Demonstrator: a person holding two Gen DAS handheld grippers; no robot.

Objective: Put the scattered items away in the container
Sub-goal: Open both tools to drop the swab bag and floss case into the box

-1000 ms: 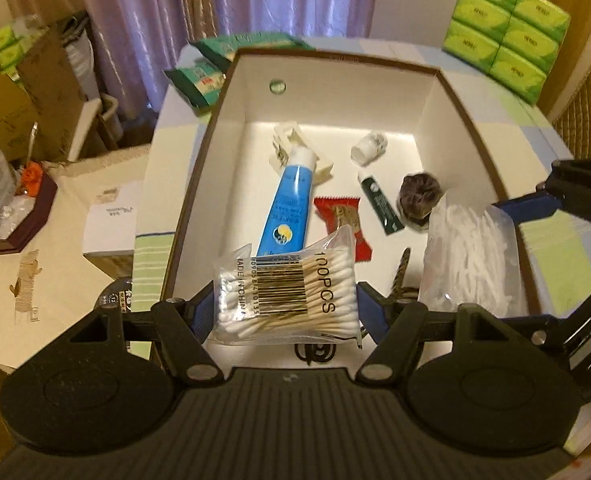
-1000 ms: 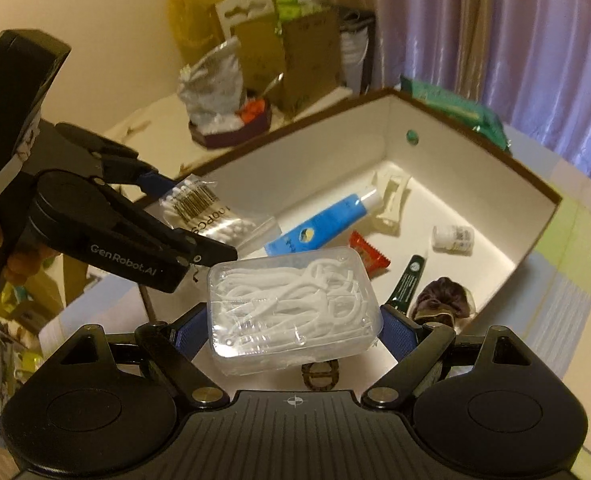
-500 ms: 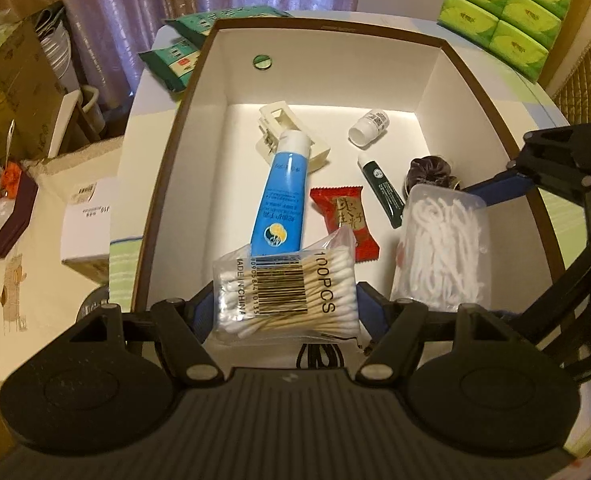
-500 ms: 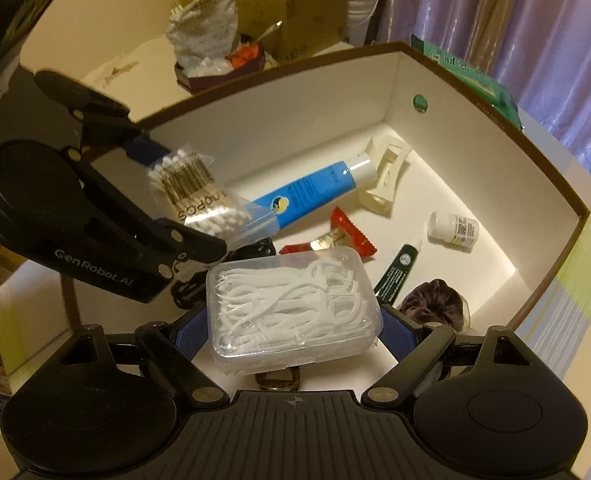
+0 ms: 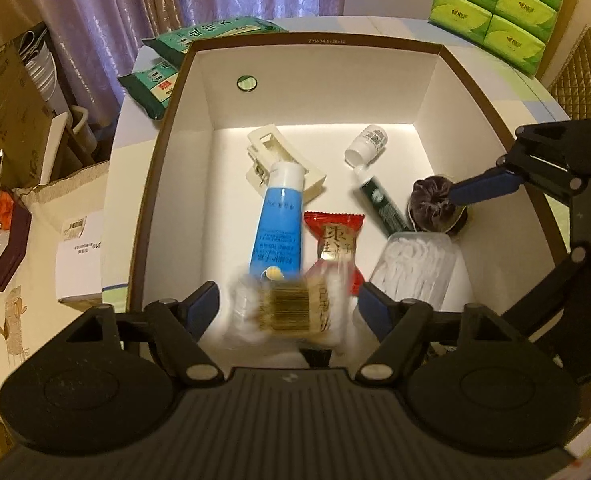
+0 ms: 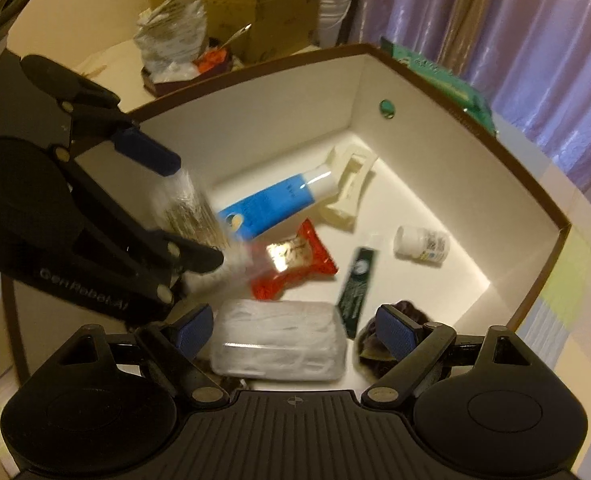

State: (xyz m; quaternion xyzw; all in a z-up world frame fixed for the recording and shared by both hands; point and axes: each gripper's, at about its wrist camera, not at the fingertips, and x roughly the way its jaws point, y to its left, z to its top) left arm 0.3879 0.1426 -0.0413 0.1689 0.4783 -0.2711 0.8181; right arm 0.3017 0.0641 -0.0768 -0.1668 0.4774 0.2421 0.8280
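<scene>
The left gripper [image 5: 287, 304] stands with its jaws wide apart over the near end of the white box [image 5: 427, 92]; the bag of cotton swabs [image 5: 285, 312] sits between the blue pads [image 5: 201, 304], motion-blurred and apart from both, so it looks loose rather than gripped, though the blur makes that hard to confirm. The right gripper [image 6: 293, 330] is likewise spread open, and the clear case of floss picks [image 6: 277, 346] lies between its fingers, not clamped, on or just above the box floor.

Inside the box lie a blue tube [image 5: 279, 226] resting across a cream hair claw clip [image 5: 267, 148], a red snack packet [image 5: 335, 240] with gold characters, a dark green tube [image 5: 381, 206], a small white bottle [image 5: 367, 144] and a dark scrunchie [image 5: 431, 202].

The box rim reads "ZYW34.5x26x12". The left gripper's arm, in the right wrist view, reads "GenRobot.AI" [image 6: 81, 288].
</scene>
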